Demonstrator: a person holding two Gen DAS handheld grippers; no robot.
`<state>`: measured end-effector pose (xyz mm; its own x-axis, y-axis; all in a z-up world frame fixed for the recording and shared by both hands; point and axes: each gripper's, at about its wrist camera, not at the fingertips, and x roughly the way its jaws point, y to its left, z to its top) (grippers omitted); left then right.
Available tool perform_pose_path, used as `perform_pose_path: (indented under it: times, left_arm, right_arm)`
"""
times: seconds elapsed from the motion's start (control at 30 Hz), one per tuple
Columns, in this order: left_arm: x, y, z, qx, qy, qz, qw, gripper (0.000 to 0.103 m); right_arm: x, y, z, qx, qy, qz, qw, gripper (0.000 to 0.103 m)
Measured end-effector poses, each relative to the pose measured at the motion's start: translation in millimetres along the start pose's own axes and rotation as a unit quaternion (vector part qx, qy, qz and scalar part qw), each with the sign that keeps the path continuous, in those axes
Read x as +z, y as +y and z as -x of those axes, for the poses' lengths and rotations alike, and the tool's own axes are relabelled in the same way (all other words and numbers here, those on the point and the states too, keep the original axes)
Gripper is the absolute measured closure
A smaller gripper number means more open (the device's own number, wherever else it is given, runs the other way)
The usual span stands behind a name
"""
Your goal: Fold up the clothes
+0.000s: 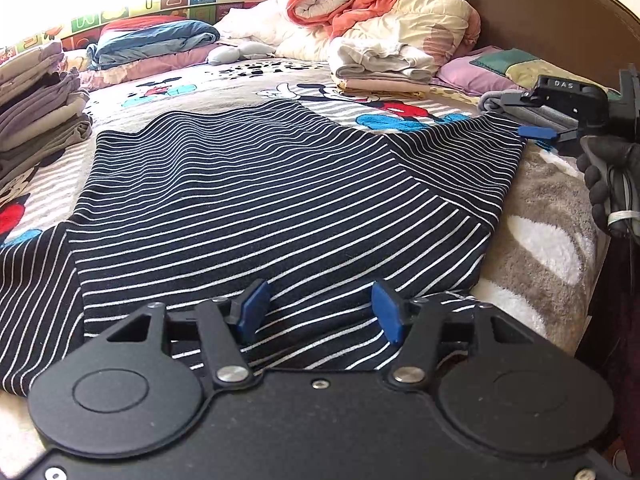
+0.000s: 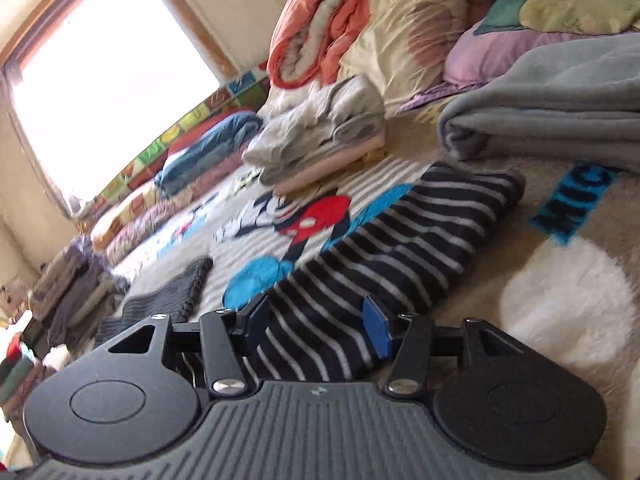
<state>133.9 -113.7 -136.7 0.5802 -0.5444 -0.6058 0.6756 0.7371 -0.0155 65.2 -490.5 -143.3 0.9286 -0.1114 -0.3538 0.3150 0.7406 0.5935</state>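
Observation:
A dark navy shirt with thin white stripes (image 1: 280,200) lies spread flat on the cartoon-print bedspread (image 1: 224,84). My left gripper (image 1: 320,314) hovers open over its near hem, and the blue pads (image 1: 254,312) are clear of the cloth. One sleeve (image 2: 400,248) stretches out to the right across the bed. My right gripper (image 2: 316,324) stands open with that sleeve lying between its fingers, and the pads do not press on it. The left wrist view shows the right gripper (image 1: 528,116) at the sleeve's far end, held by a gloved hand (image 1: 604,184).
A stack of folded grey and beige clothes (image 1: 40,120) sits at the left. A smaller folded pile (image 1: 380,68), rolled quilts (image 1: 372,0) and pillows lie at the far side by the dark headboard (image 1: 560,20). A folded grey blanket (image 2: 560,100) lies just beyond the sleeve.

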Motion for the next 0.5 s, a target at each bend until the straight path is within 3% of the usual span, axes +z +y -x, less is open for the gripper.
perform_pose_path:
  times: [0.07, 0.13, 0.23, 0.27, 0.33, 0.4, 0.43, 0.47, 0.5]
  left_arm:
    - [0.6, 0.0, -0.9, 0.000, 0.000, 0.000, 1.0000, 0.046]
    - [0.7, -0.8, -2.0, 0.000, 0.000, -0.002, 1.0000, 0.046]
    - [0.5, -0.4, -3.1, -0.001, 0.000, -0.002, 1.0000, 0.045]
    - [0.5, -0.3, -3.6, -0.001, 0.000, -0.001, 1.0000, 0.045]
    - [0.4, 0.0, -4.5, -0.001, -0.001, 0.000, 1.0000, 0.044]
    - [-0.2, 0.3, -4.4, -0.002, -0.002, 0.000, 1.0000, 0.044]
    - [-0.5, 0.5, -4.2, -0.002, -0.003, 0.000, 1.0000, 0.044]
    - [-0.8, 0.7, -4.0, -0.002, -0.003, 0.000, 1.0000, 0.044]
    - [-1.0, 0.7, -4.0, -0.002, -0.004, 0.000, 1.0000, 0.044]
  right_arm:
    - [11.1, -12.1, 11.1, -0.012, -0.037, -0.017, 0.999, 0.032]
    - [17.1, -25.7, 12.6, -0.033, -0.052, -0.024, 0.998, 0.029]
    - [21.5, -47.7, 13.1, 0.046, -0.080, -0.098, 0.991, 0.029]
    - [22.5, -46.6, 11.0, 0.067, -0.075, -0.098, 0.990, 0.029]
    - [20.3, -33.3, -7.5, 0.080, -0.012, -0.058, 0.995, 0.029]
    - [13.3, -24.5, -27.1, 0.064, 0.047, -0.035, 0.996, 0.033]
    - [10.9, -19.7, -32.8, 0.030, 0.060, -0.008, 0.998, 0.041]
    - [10.9, -16.6, -35.5, -0.003, 0.063, 0.013, 0.998, 0.060]
    - [15.5, -18.7, -32.9, -0.027, 0.049, 0.014, 0.998, 0.058]
